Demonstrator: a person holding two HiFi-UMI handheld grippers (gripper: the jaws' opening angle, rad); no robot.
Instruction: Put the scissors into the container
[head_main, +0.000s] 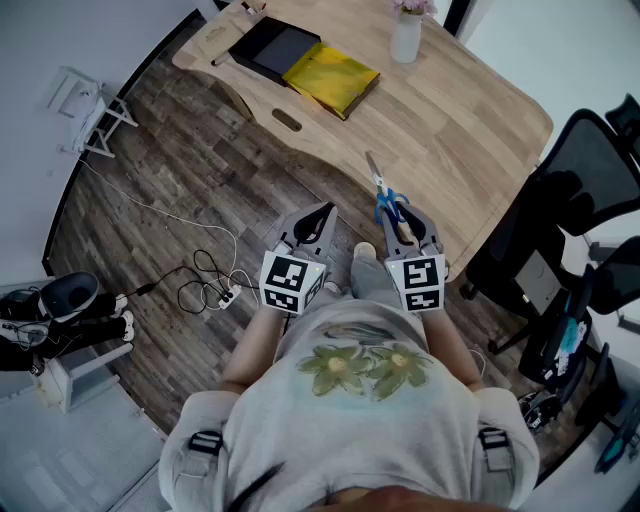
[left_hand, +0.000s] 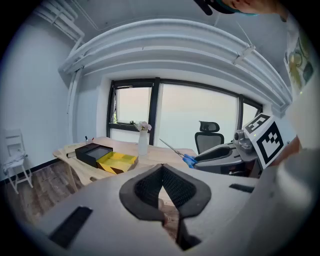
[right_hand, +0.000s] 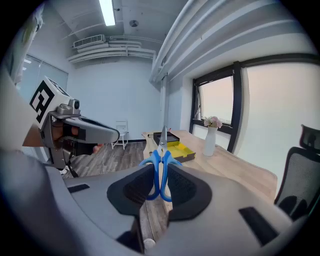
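Blue-handled scissors (right_hand: 160, 150) are pinched by the right gripper (right_hand: 160, 187) above the table's (head_main: 470, 130) near edge. The left gripper (left_hand: 162, 187) is closed on nothing. Gripped only at the handles, they could be twisted loose before the far-corner container (head_main: 330, 80) is reached.

Noted scissors (right_hand: 161, 167) between right gripper (right_hand: 160, 182) pads (right_hand: 187, 192): handles were glossy blue plastic, blades bright bare metal. Pads were black, matt, ribbed, rubber-like; gripper shell was smooth matt grey plastic. Ahead of it, table (right_hand: 240, 165) was pale, smooth wood; vase (right_hand: 210, 141) looked white, smooth.
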